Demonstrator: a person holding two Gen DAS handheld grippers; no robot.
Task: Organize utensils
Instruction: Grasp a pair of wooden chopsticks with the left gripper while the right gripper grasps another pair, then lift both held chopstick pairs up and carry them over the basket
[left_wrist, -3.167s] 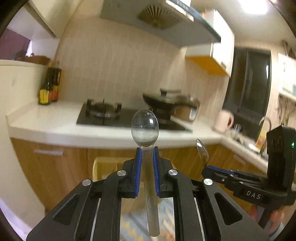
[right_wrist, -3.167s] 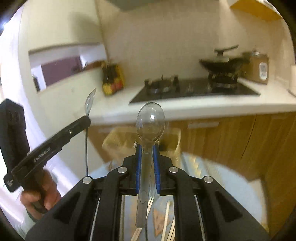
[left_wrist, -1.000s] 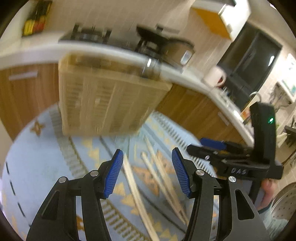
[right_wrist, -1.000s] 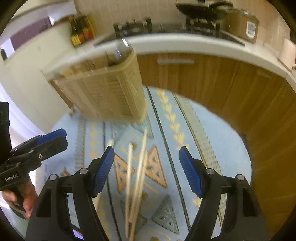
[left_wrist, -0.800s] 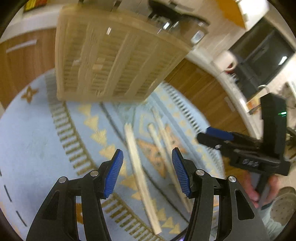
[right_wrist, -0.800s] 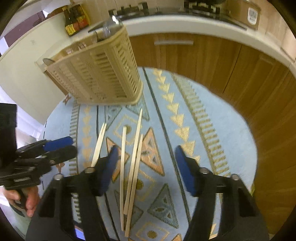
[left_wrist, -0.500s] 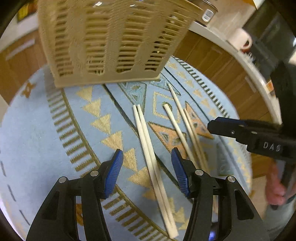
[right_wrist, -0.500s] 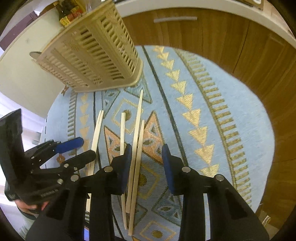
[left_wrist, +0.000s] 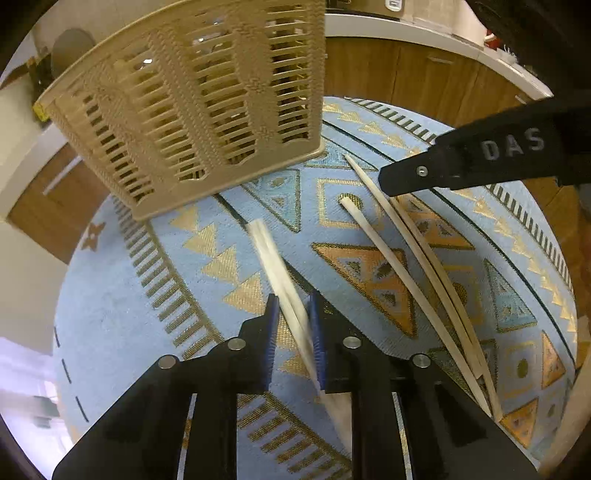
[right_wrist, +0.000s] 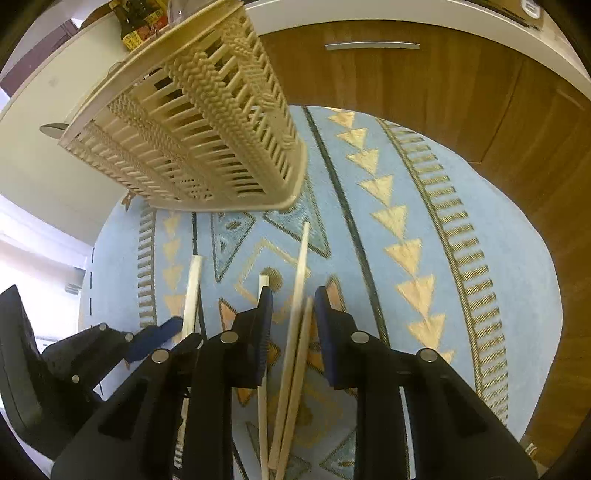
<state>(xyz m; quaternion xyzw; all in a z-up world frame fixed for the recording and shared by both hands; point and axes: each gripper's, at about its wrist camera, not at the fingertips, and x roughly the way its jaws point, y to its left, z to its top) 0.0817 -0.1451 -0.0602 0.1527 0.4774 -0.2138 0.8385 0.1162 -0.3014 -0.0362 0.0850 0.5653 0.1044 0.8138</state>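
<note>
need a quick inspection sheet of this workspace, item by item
surface: round blue patterned mat, no damage seen
job's things: beige slotted basket upright at the mat's far edge; chopsticks pair and chopsticks loose on the mat
clutter: nothing seen
grippers: left gripper jaws closing, pair between them; right gripper jaws closing, two chopsticks between them
cables: nothing seen
surroundings: wooden cabinets, white counter, sauce bottles
</note>
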